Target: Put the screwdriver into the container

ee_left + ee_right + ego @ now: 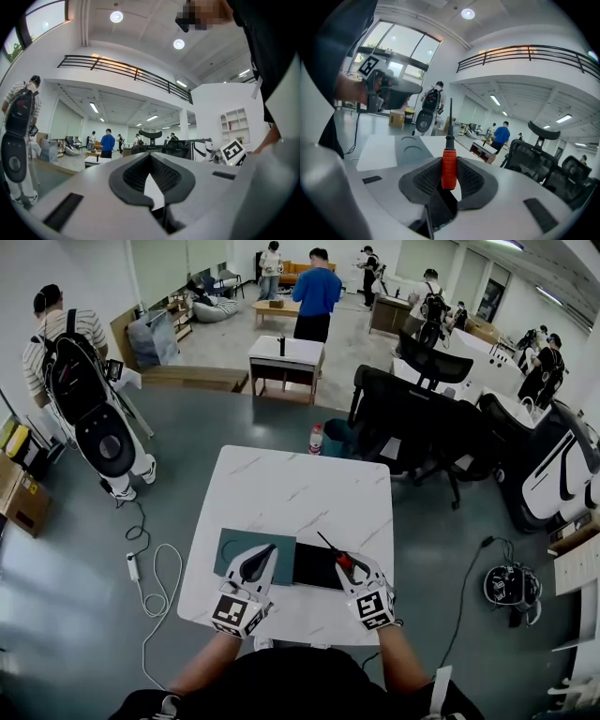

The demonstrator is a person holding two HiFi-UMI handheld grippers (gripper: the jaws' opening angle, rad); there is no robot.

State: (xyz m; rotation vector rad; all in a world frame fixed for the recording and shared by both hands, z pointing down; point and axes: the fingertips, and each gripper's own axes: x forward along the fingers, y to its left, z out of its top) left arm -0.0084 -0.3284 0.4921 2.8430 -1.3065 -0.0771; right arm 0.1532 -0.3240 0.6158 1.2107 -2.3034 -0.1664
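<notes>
Right tool (449, 160) clamped on red screwdriver (449, 169) handle, over black container (316, 568) near worktop (300, 488) front edge; left tool (151, 157) jaws together, empty.

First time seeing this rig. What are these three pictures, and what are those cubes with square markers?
No robot here: a person holds a two-jaw gripper in each hand; the marker cubes are part of them. The head view looks down from the person's head onto a white table. The other two views come from cameras riding on each gripper, looking along its jaws. On the table lie a flat grey-green container and a black panel beside it. The left gripper is shut and empty. The right gripper clamps a screwdriver by its red handle, shaft pointing forward.
</notes>
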